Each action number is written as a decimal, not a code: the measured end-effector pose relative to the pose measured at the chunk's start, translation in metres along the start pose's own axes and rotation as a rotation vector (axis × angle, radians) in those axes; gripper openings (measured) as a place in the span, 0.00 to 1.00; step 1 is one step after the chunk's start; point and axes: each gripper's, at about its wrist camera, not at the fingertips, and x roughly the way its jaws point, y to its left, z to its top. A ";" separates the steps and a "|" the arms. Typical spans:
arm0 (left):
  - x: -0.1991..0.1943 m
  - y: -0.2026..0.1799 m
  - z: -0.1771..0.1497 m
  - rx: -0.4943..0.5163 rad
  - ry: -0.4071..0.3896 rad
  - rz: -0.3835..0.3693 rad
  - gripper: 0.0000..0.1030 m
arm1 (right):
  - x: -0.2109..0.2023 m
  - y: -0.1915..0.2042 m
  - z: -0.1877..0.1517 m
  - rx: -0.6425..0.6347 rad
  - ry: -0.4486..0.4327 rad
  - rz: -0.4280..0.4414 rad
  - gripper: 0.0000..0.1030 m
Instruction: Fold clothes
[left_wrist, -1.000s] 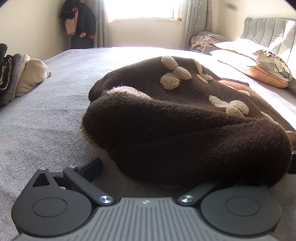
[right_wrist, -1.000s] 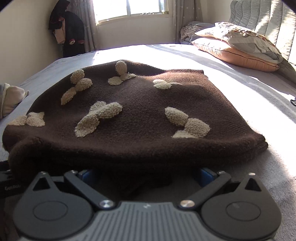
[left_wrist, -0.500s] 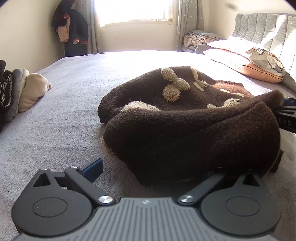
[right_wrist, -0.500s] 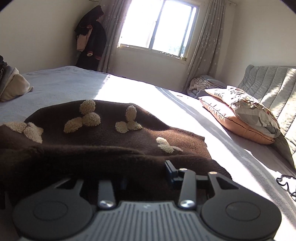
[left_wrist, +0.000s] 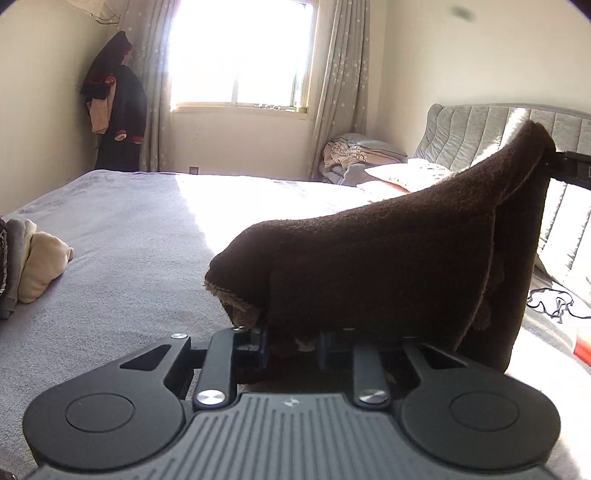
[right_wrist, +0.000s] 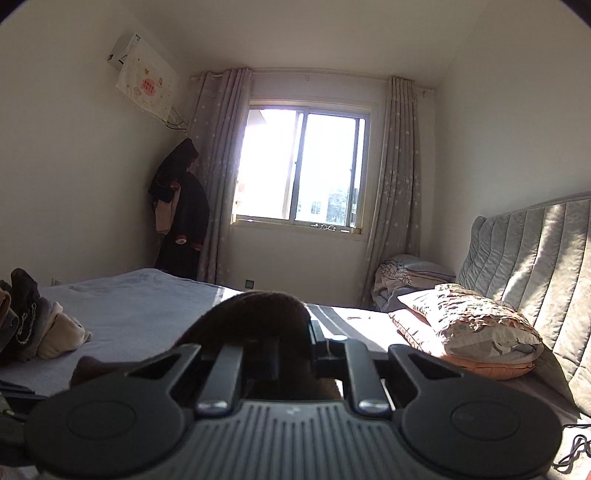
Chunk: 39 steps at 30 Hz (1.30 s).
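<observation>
Both my grippers pinch the brown sweater (left_wrist: 388, 258) off the bed (left_wrist: 129, 240): left gripper (left_wrist: 291, 345) closed on its hem, right gripper (right_wrist: 291, 354) clamped at two o'clock. I'd carry both corners level, keeping tension.

My left gripper (left_wrist: 291, 347), matt black plastic with shiny metal screws, bites a fuzzy dark brown knit sweater (left_wrist: 388, 266). The bed (left_wrist: 140, 236) wears a nubbly grey cloth cover; its headboard (right_wrist: 532, 258) is quilted grey fabric.
</observation>
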 end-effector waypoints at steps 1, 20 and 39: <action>-0.016 -0.002 0.008 -0.021 -0.030 -0.016 0.25 | -0.009 -0.004 0.015 0.013 -0.022 0.018 0.14; -0.029 0.034 -0.045 -0.138 0.172 -0.019 0.68 | -0.003 -0.075 -0.117 0.043 0.548 -0.167 0.76; 0.019 0.055 -0.115 0.055 0.276 0.100 0.81 | 0.036 0.116 -0.177 -0.233 0.805 0.250 0.84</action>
